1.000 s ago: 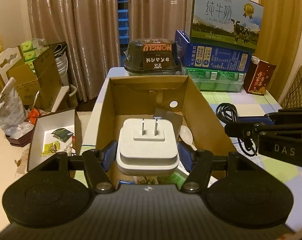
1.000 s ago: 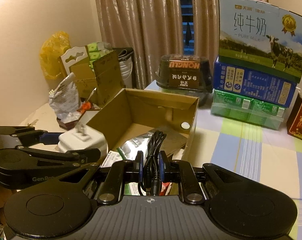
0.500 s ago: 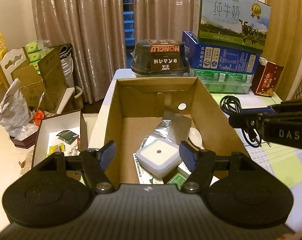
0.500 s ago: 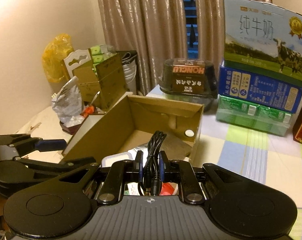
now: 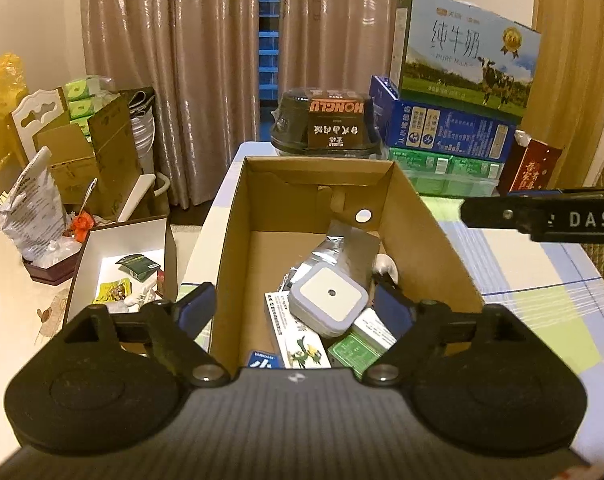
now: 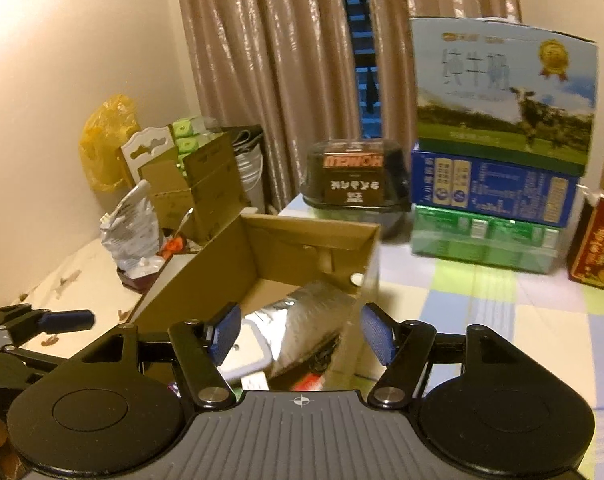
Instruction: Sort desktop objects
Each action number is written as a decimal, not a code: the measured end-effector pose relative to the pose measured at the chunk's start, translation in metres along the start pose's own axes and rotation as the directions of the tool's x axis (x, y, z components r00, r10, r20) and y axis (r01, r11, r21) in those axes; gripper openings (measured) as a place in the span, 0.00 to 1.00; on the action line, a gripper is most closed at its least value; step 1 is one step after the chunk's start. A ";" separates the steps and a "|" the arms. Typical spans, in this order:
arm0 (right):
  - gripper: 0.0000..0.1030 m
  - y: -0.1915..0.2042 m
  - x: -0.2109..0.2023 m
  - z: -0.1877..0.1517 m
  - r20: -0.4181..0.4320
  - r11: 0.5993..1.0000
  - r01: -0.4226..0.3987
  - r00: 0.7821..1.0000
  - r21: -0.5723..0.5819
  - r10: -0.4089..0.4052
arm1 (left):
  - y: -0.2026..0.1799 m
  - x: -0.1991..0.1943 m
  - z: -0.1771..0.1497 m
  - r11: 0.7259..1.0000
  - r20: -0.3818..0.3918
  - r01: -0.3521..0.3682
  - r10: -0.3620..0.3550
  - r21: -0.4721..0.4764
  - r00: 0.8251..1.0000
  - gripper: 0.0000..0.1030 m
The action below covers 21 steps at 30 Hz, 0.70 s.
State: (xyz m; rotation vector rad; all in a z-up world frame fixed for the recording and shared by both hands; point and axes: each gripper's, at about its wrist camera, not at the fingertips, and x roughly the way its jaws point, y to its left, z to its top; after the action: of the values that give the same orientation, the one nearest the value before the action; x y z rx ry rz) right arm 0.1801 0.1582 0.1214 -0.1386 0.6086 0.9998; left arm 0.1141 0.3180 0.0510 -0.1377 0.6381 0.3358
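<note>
- The white square plastic plug adapter (image 5: 329, 299) lies face down inside the open brown cardboard box (image 5: 422, 220), its flat smooth back up with one small dark dot in the middle and softly rounded corners.
- It sits at about 6 o'clock on the box floor, resting on a heap: a crinkled silver foil pouch (image 5: 336, 250) at its 12 o'clock, a white printed paper leaflet (image 5: 279, 312) at its 8 o'clock, and a small green-labelled carton (image 5: 362, 340) at its 5 o'clock.
- A glossy white plastic spoon (image 5: 386, 266) peeks out at the adapter's 2 o'clock, against the box wall.
- The left gripper (image 5: 291, 308) hovers above the near end of the box with its blue-padded fingers spread wide and nothing between them.
- The right gripper (image 6: 302, 332) is likewise spread apart and empty, its blue pads either side of the box's right wall; the view is blurred, and the foil pouch (image 6: 302, 320) and a white edge of the adapter (image 6: 247, 346) show between them.
- The box is matte corrugated card with a small white round sticker (image 5: 362, 215) on its far inner wall.
- It stands on a table with a pastel checked cloth (image 5: 542, 312).
- At 12 o'clock beyond the box sits a dark plastic tub with a brown label (image 5: 334, 128); at 1 o'clock rises a stack of printed milk cartons (image 5: 462, 80).
</note>
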 end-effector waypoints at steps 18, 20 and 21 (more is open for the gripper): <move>0.98 0.058 -0.091 -0.053 -0.075 1.000 -0.008 0.997 0.026 0.010 | -0.007 -0.098 -0.025 0.999 0.032 -0.042 0.043 -0.032 0.999 0.99; 0.98 0.063 -0.097 -0.059 -0.092 0.999 -0.012 0.996 0.029 0.015 | -0.007 -0.111 -0.032 0.998 0.035 -0.049 0.051 -0.043 0.998 0.99; 0.98 0.065 -0.101 -0.062 -0.100 1.000 -0.008 0.995 0.030 0.011 | -0.007 -0.117 -0.035 0.997 0.034 -0.056 0.058 -0.043 0.998 0.99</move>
State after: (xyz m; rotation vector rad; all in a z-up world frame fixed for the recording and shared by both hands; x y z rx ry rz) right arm 0.0611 0.0950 0.1349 -0.1600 0.7159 0.9973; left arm 0.0095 0.2727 0.0943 -0.1541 0.6011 0.4059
